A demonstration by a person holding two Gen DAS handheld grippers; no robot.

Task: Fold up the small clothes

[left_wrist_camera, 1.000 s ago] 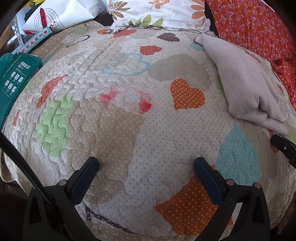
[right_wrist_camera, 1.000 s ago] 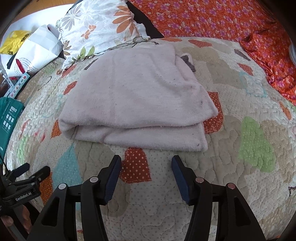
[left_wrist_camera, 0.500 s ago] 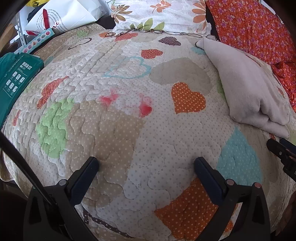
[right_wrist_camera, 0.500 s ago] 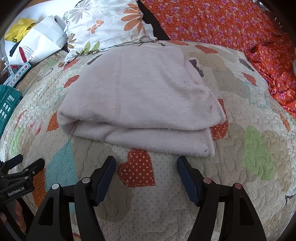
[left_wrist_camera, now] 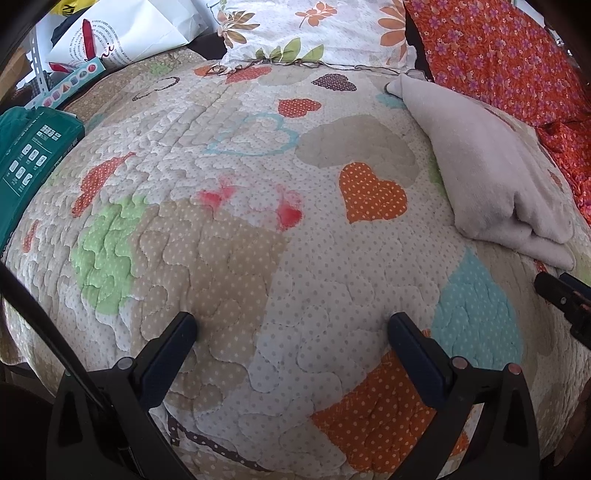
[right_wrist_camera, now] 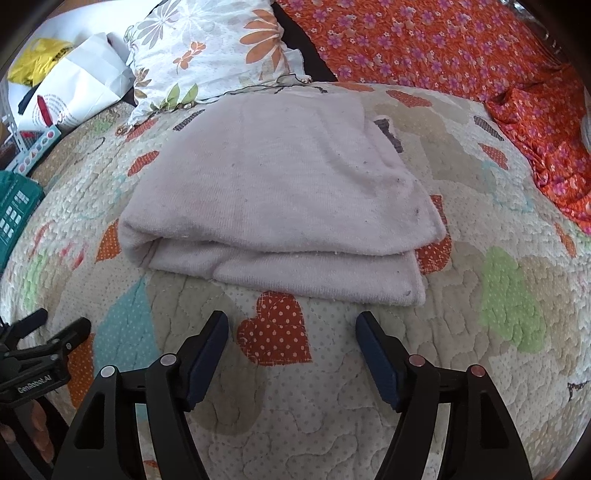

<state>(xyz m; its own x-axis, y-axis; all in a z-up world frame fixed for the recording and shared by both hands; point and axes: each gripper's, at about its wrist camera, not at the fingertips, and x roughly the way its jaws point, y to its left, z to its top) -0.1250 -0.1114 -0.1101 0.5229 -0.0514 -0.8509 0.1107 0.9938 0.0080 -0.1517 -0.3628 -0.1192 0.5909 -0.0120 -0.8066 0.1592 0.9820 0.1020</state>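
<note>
We work over a quilt point(right_wrist_camera: 461, 387) patched with dotted hearts, which gives us a broad, soft, flat surface for folding. At its far edge lies a floral pillow point(right_wrist_camera: 207, 55), with an orange flowered sheet point(right_wrist_camera: 461, 48) to the far right, both well clear of our working patch. The pale cloth point(right_wrist_camera: 266, 184) lies in the middle of the quilt, already doubled over: its layered edges face us on the near side, the top layer overhanging the lower one. It looks folded, or close to it. On the far left sit a white paper bag point(left_wrist_camera: 129, 33) and a green box point(left_wrist_camera: 29, 162), off the quilt. Our right gripper point(right_wrist_camera: 291, 328) hovers just short of the cloth's near edge, jaws apart and empty. Our left gripper point(left_wrist_camera: 291, 328) hangs over bare quilt to the cloth's left, jaws wide and holding nothing.
</note>
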